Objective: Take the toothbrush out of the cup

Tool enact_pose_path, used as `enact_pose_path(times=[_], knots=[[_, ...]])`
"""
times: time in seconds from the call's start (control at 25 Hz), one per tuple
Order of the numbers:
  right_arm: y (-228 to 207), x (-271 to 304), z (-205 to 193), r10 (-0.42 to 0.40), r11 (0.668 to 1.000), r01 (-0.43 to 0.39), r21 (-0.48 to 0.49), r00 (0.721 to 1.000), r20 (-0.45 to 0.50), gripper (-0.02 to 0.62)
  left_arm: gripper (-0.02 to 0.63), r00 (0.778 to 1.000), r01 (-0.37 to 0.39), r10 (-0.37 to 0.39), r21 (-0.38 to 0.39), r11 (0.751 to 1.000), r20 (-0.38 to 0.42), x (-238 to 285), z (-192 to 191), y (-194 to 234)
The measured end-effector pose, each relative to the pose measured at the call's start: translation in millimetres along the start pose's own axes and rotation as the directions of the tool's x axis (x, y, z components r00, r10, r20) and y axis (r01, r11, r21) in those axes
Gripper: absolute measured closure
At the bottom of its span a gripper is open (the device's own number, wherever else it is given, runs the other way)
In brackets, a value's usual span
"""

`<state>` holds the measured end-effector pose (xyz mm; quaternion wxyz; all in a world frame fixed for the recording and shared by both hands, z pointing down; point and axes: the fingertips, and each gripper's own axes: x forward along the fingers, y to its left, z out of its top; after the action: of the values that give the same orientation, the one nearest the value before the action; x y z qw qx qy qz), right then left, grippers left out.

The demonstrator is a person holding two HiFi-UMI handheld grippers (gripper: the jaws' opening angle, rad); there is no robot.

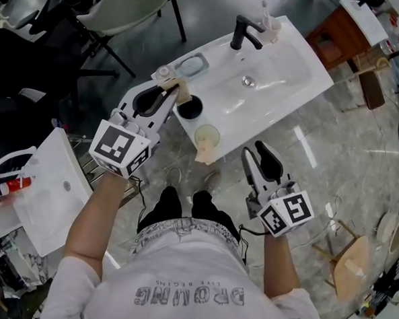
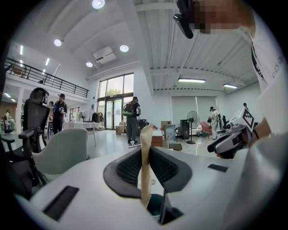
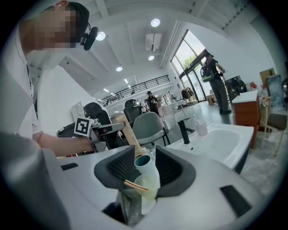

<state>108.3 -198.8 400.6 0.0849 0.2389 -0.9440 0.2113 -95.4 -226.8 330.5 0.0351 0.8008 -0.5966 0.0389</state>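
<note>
Toothbrush, probably light and stiff, stands pinched at mid-handle in the left tool over the counter's left corner, its lower end at the cup's mouth; right tool is spread, empty.

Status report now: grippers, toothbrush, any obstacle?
Left gripper shut on toothbrush, over dark cup; clearance unclear. Right gripper open, empty. Nothing in the way.

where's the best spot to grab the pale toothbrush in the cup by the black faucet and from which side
Grip the pale toothbrush on the stem sticking up above the rim of the cup, fingers either side, coming from above on the side away from the faucet. It stands near upright, so a straight lift should clear it.
</note>
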Motion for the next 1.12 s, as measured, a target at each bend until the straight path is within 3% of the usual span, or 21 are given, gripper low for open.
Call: enact_pose_path(times=[0.36, 1.12], knots=[[16, -3, 9, 0.027, 0.999, -0.027, -0.033, 0.999, 0.016, 0.442, 0.538, 0.998, -0.047, 0.047, 0.022, 0.999, 0.032, -31, 20, 2], [45, 4, 28, 0.035, 0.996, -0.031, -0.084, 0.998, 0.043, 0.442, 0.538, 0.990, -0.137, 0.137, -0.018, 0.990, 0.023, -94, 8, 29]])
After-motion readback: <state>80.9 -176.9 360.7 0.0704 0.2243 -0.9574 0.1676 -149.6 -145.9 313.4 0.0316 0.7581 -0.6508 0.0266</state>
